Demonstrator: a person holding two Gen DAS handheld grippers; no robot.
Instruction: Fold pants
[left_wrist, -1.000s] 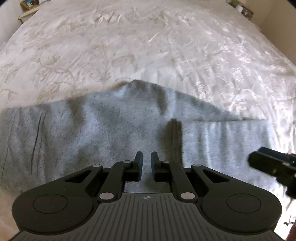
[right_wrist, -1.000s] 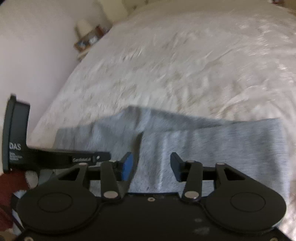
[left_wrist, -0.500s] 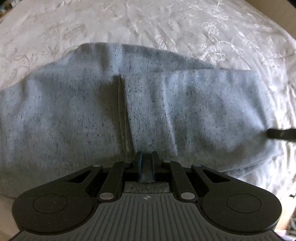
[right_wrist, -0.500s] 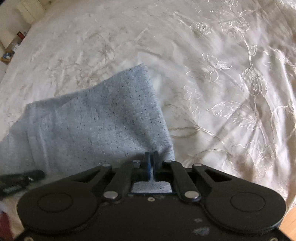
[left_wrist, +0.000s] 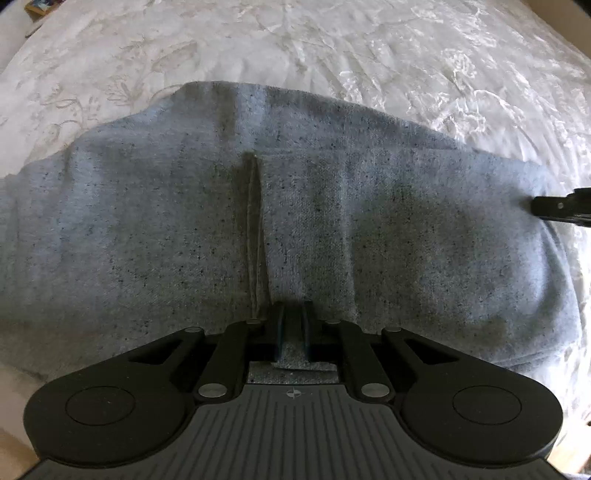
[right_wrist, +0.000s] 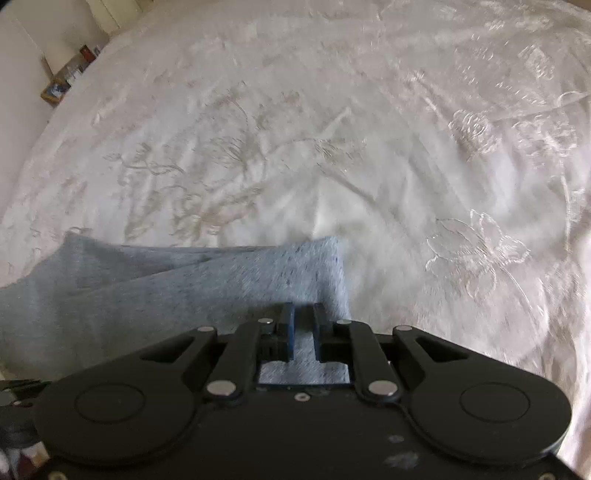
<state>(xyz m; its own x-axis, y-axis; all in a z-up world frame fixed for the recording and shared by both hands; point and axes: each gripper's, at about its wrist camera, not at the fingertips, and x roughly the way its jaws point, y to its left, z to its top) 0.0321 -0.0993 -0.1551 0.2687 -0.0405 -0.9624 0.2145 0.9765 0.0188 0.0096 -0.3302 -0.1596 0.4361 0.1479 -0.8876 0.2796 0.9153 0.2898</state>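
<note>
Two grippers sit low at the near edge of the grey pants (left_wrist: 332, 221), each with cloth between its fingers. The left gripper (left_wrist: 292, 325) has its jaws drawn close on a fold of the fabric, just right of a raised seam (left_wrist: 254, 229) that runs away from it. The right gripper (right_wrist: 303, 332) pinches the near right corner of the pants, a strip of grey showing in the narrow gap between its fingers. In the left wrist view that right gripper shows only as a black tip at the right border, most of it cut off. The pants lie doubled over on a white bedspread (right_wrist: 369, 147) embroidered with pale flowers, which fills the ground beyond and to the right. Past the far left corner of the bed stands a low wooden shelf (right_wrist: 62, 81) against a pale wall (right_wrist: 22, 66); the small things on it are too blurred to name. The right wrist view is soft with motion blur.
</note>
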